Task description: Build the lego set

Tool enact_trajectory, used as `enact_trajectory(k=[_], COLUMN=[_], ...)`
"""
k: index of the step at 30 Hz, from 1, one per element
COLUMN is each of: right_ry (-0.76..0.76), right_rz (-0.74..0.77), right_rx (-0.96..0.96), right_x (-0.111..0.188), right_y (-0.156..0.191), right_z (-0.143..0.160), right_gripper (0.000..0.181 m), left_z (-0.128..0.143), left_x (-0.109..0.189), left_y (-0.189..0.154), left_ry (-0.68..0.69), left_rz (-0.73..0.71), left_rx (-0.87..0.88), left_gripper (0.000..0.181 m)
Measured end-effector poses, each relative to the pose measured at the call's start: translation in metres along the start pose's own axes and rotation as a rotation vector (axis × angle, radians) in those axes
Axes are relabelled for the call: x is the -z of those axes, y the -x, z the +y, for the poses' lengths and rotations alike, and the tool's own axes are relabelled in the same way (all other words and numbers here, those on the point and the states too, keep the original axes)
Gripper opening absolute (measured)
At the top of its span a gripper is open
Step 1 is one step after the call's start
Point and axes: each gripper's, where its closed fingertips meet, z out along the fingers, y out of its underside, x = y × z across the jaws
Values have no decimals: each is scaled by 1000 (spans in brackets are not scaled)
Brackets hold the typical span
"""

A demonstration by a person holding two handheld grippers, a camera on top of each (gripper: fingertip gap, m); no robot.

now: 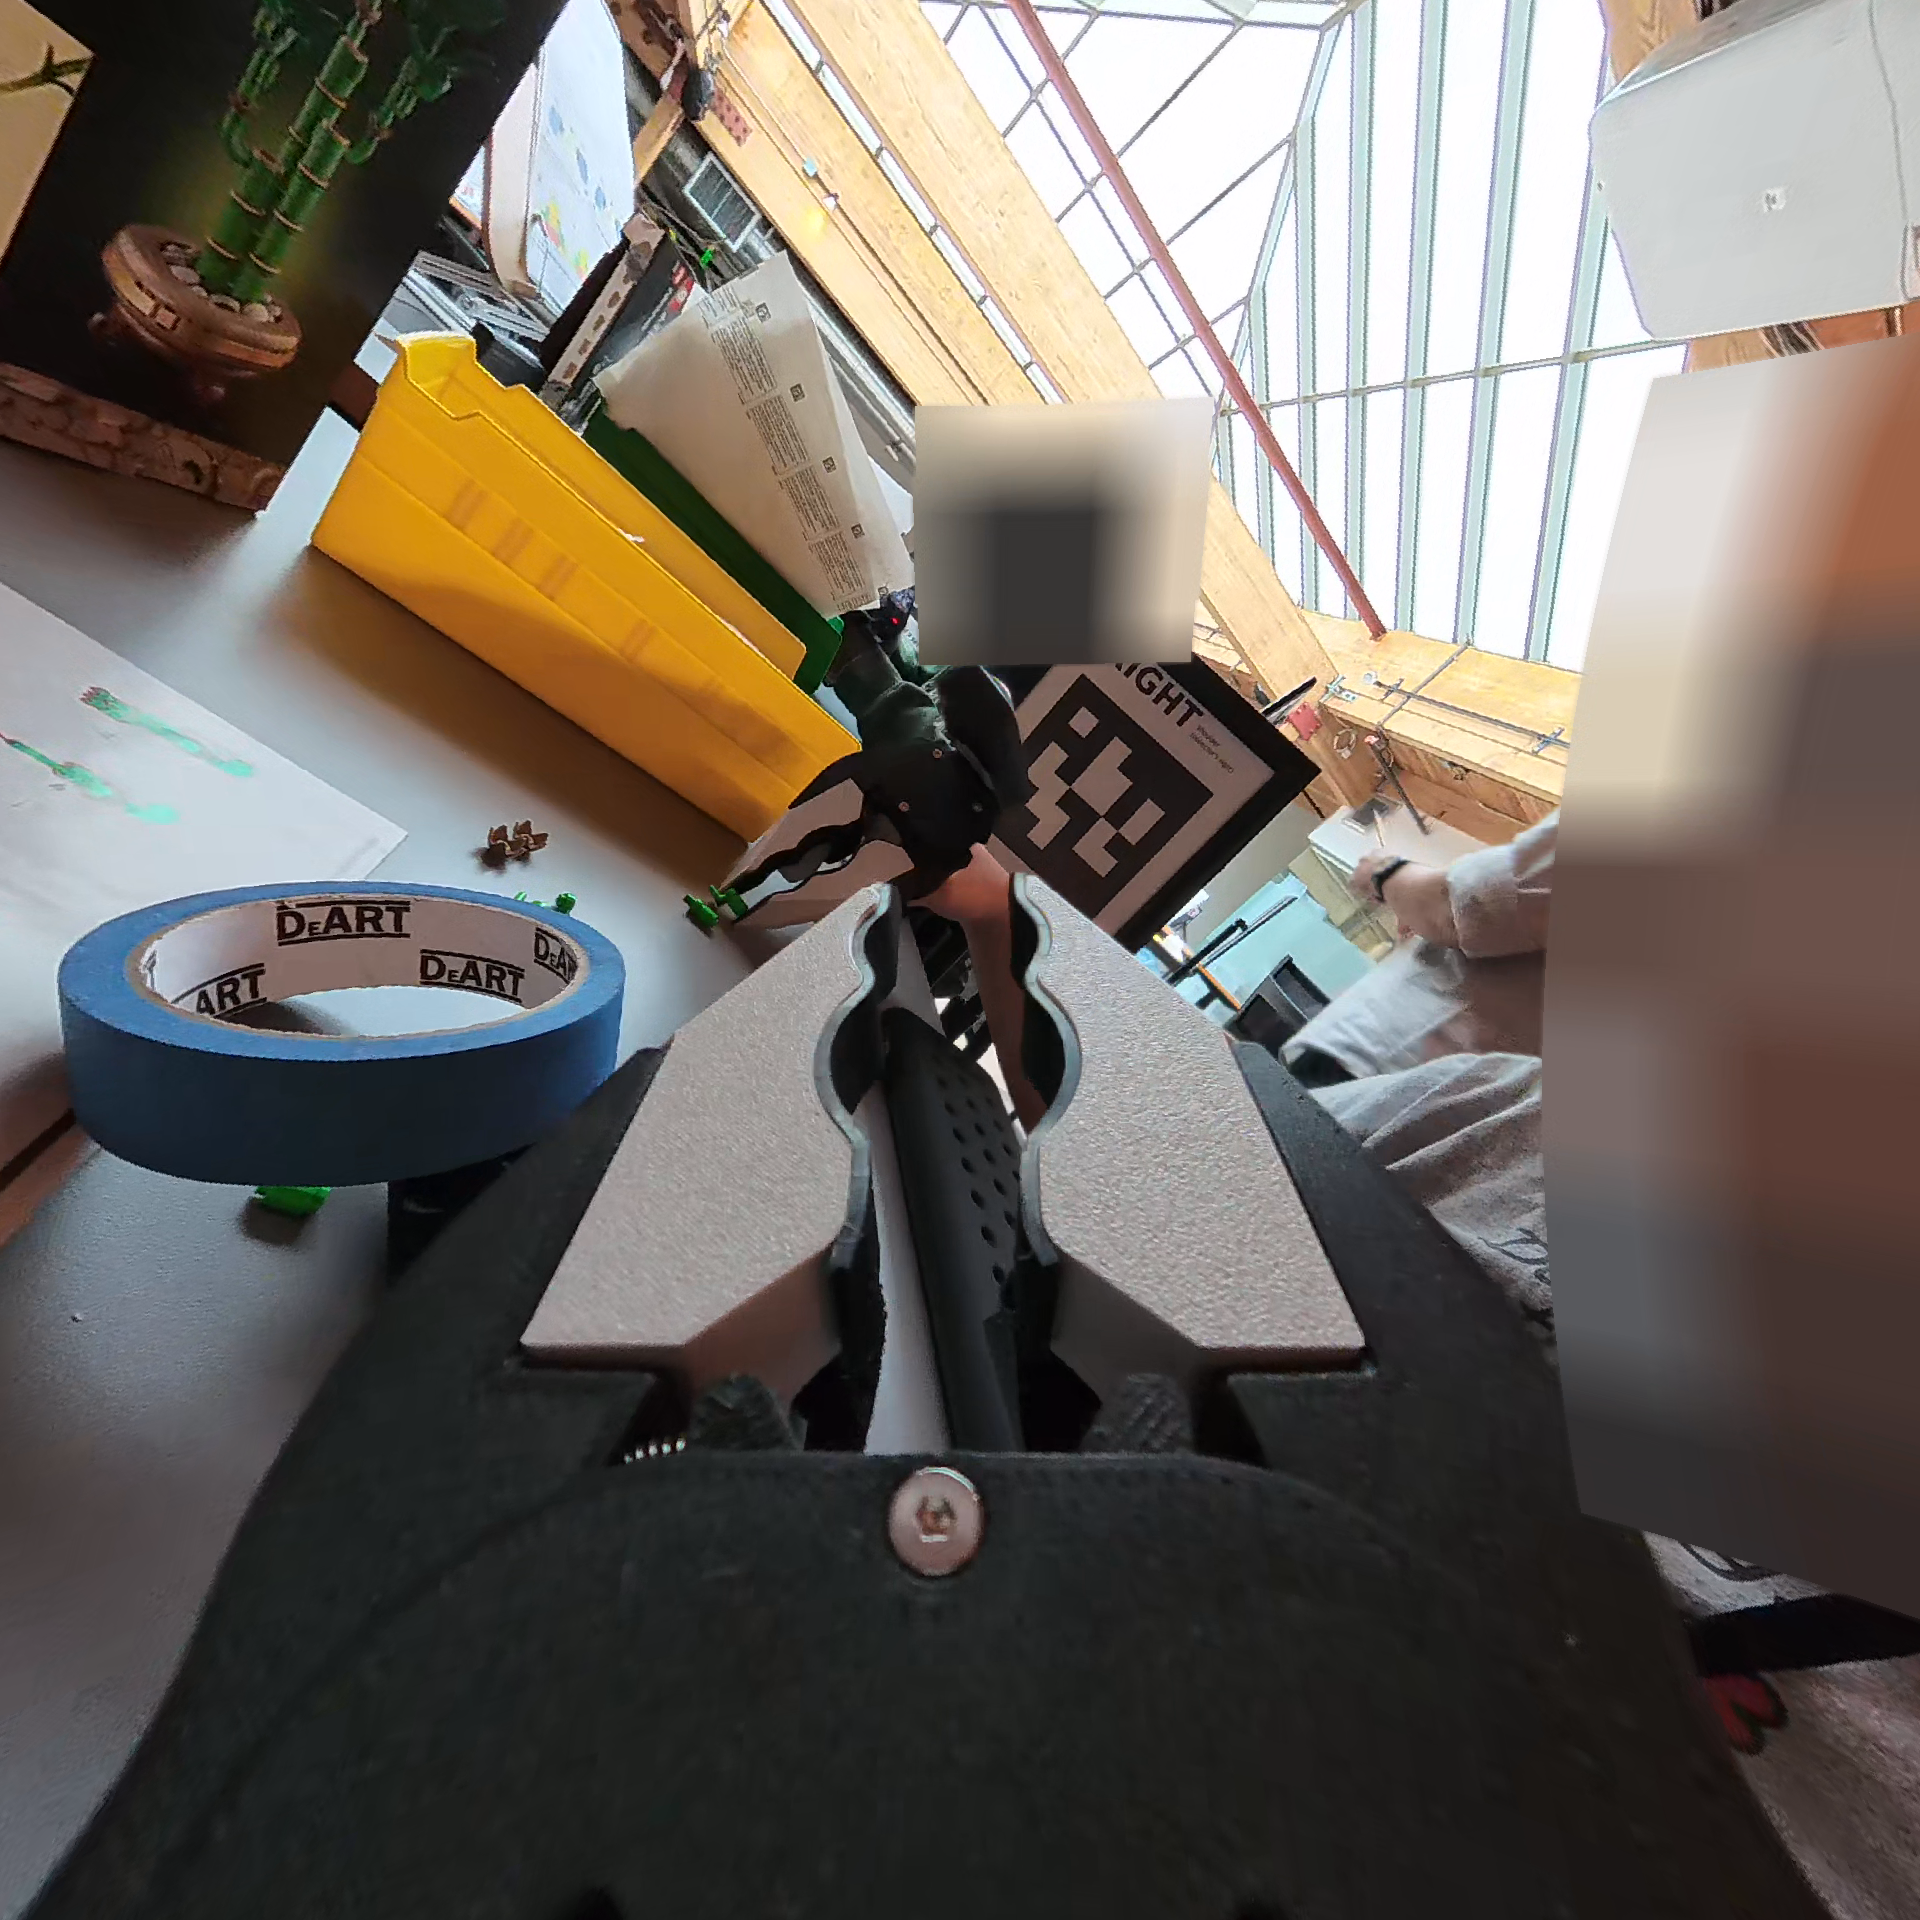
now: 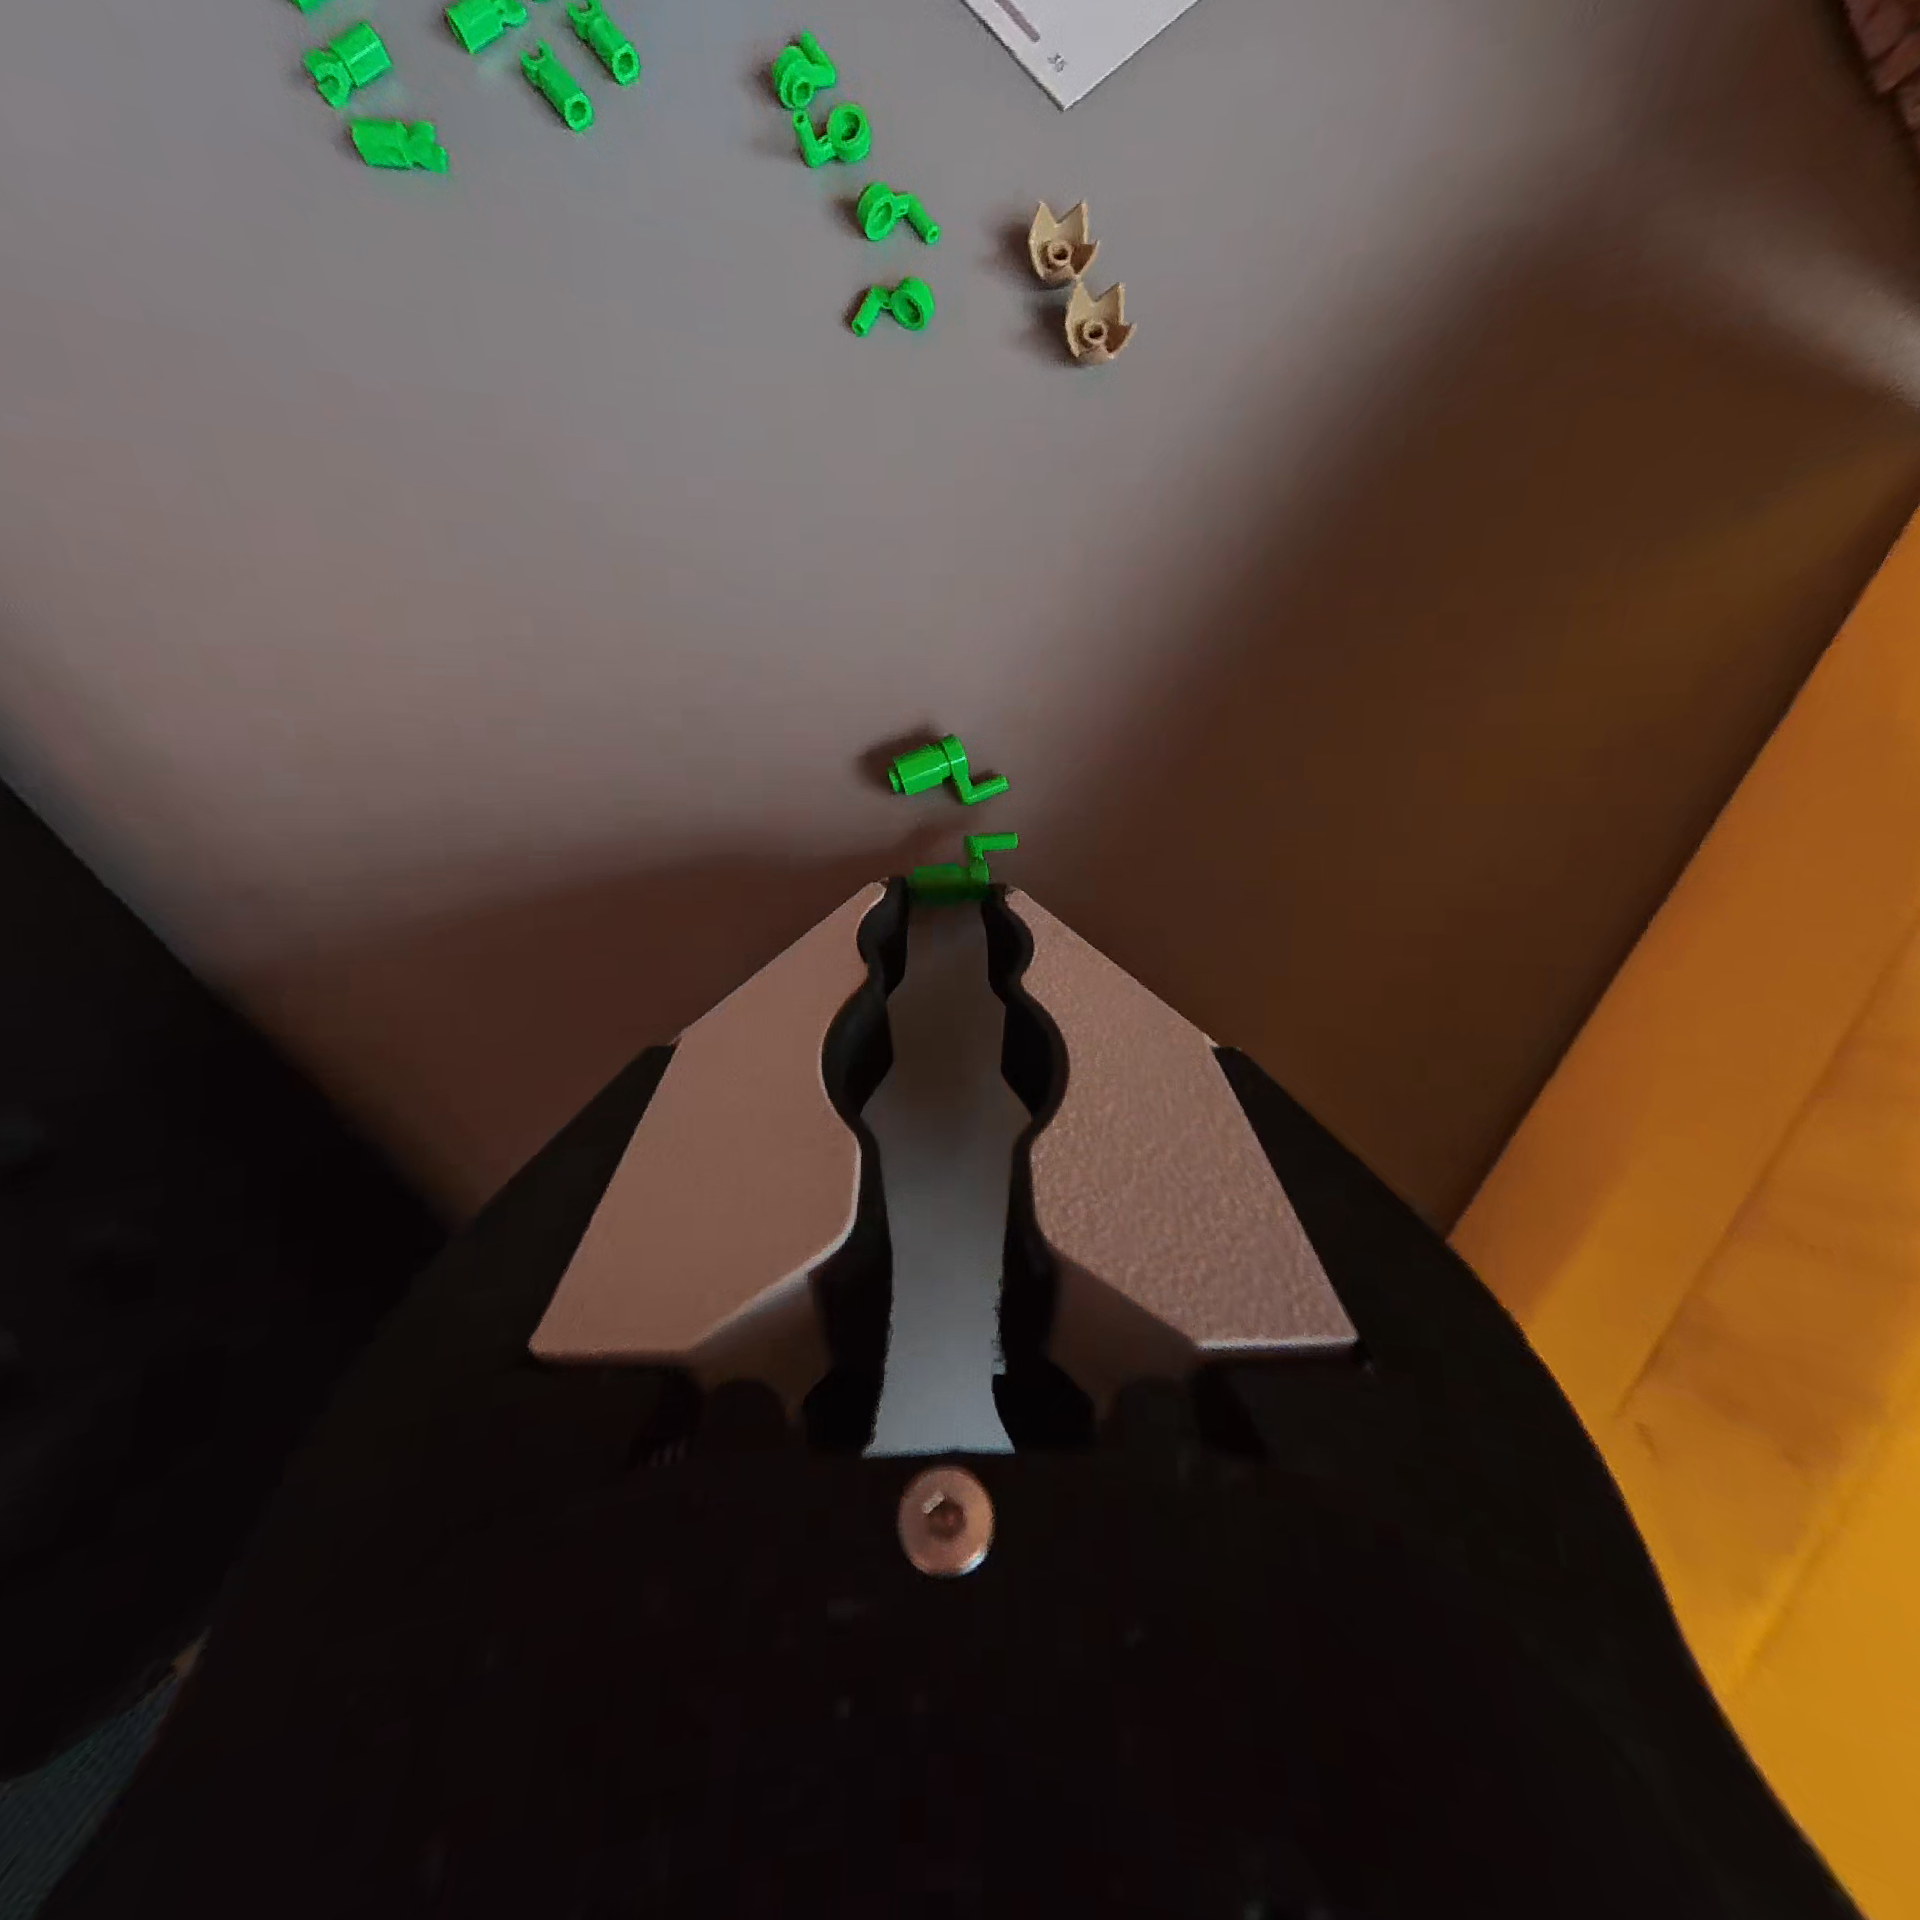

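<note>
The grey desk (image 2: 520,468) sits under a big skylight (image 1: 1455,312). The right gripper (image 2: 945,894) pinches a green piece (image 2: 943,881). The left gripper (image 1: 951,904) is a little open, holding nothing.

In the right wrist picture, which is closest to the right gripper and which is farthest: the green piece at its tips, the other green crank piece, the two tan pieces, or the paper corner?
1. Green piece, at the right gripper tips.
2. Green crank piece, just ahead on the table.
3. Tan pieces, farther ahead, to the right.
4. Paper corner, at the top edge.
</note>
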Motion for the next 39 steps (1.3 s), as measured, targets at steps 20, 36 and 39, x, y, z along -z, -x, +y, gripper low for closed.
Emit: enact_trajectory(k=[20,36,39], right_ry=[128,218,216], right_rz=[-72,-89,-84], right_rx=[30,42,43], right_x=[-2,-2,-2], right_y=[2,2,2], right_z=[-1,1,1], right_gripper=[13,14,14], left_z=[1,3,3], left_x=[3,3,4], left_y=[3,7,8], left_ry=[12,22,19], left_rz=[-34,-42,-43], left_rx=[-13,-21,-21], left_gripper=[17,17,17])
